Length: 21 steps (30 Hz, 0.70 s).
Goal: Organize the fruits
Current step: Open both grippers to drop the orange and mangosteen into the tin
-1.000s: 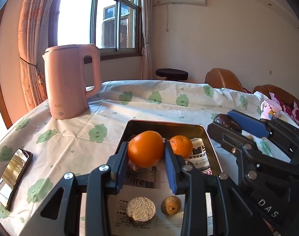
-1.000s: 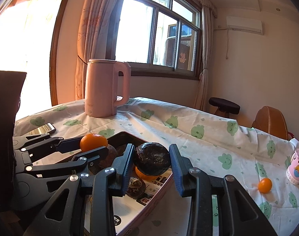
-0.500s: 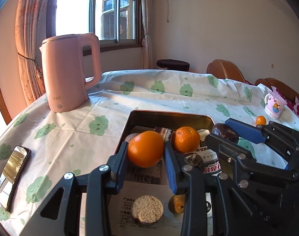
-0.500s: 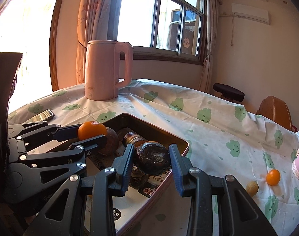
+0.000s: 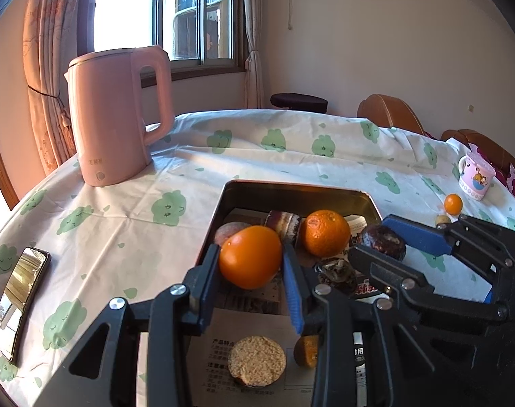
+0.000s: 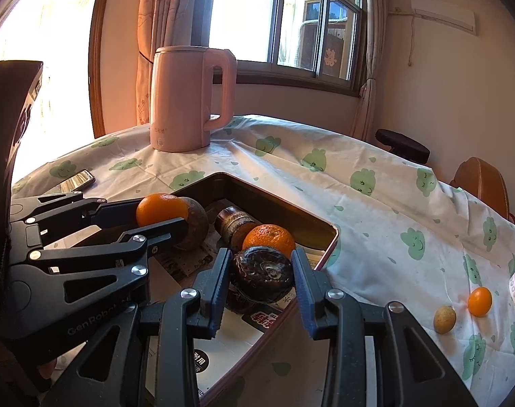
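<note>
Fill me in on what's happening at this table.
A person is sorting fruit with two handheld grippers. The left gripper is shut on an orange, the right gripper on a dark wrinkled fruit, both held over the metal tray. Another orange lies in the tray; two small fruits sit on the tablecloth.

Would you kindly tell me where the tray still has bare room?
Free: the tray's far end, beyond the loose orange. Also the paper between the round biscuit and the left claw's orange. The tray's middle is crowded.
</note>
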Tool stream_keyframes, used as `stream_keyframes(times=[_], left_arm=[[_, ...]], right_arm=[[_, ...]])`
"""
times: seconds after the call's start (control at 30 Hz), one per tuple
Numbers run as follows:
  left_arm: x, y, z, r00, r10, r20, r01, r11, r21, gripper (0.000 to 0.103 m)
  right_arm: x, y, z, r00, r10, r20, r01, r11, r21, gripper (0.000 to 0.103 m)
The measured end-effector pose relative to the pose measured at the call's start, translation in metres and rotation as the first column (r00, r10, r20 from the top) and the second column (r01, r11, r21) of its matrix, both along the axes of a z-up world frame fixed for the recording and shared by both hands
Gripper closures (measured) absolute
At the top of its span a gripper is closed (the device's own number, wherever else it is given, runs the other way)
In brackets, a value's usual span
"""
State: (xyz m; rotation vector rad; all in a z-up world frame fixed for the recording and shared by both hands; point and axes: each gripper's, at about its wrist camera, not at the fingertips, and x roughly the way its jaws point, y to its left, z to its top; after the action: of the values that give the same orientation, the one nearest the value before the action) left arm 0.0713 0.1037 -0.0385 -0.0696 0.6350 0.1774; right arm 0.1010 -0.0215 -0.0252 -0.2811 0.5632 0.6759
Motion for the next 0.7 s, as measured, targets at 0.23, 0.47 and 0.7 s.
stream_keyframes(times=[0.23,0.47,0.7], left_arm=[[-0.005,0.002,0.002,0.999,0.029,0.013,-0.029,0.999,0.015,0.055],[-0.012,0.0,0.013,0.998,0.044,0.046,-0.044,0.999,-0.002,0.036],[-0.011,-0.041,0.032,0.994,-0.035,0.102,0.033,0.999,0.023,0.016]], right_arm=[[0.002,-0.004,-0.001,1.0,0.009,-0.018,-0.009,1.0,0.012,0.057],[0.0,-0.017,0.009,1.0,-0.013,-0.003,0.013,0.999,0.052,0.051],[0.001,-0.062,0.025,0.994,-0.081,0.066,0.08,0.997,0.023,0.042]])
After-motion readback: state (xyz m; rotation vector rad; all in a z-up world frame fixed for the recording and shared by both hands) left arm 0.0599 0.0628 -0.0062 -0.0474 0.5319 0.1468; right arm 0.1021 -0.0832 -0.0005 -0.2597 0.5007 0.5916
